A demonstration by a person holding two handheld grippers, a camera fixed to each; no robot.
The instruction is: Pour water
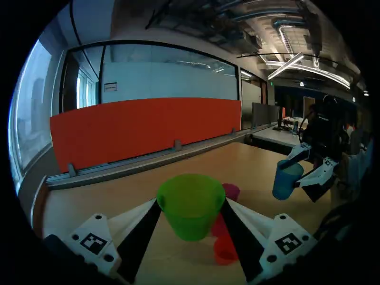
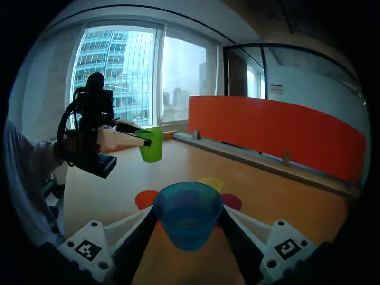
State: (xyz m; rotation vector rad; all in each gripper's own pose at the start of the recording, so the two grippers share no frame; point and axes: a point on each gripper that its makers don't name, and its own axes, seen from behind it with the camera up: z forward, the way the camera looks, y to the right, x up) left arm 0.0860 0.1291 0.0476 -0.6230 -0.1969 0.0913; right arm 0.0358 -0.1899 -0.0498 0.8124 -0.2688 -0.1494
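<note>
Okay — left gripper (image 1: 190,204) clamps green cup (image 1: 191,218), upright. Right gripper (image 2: 188,211) clamps blue cup (image 2: 188,230) — both above table (image 1: 247,164).

Wooden table (image 1: 247,161), orange partition (image 1: 142,123), bright windows (image 2: 137,71), ceiling strip lights (image 1: 285,66).

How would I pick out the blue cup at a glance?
Find the long wooden table beside the orange partition. Above it, the right gripper clamps the blue cup. No other is blue: the left gripper holds a green cup, and a red cup, yellow cup and pink cup sit on the table.
</note>
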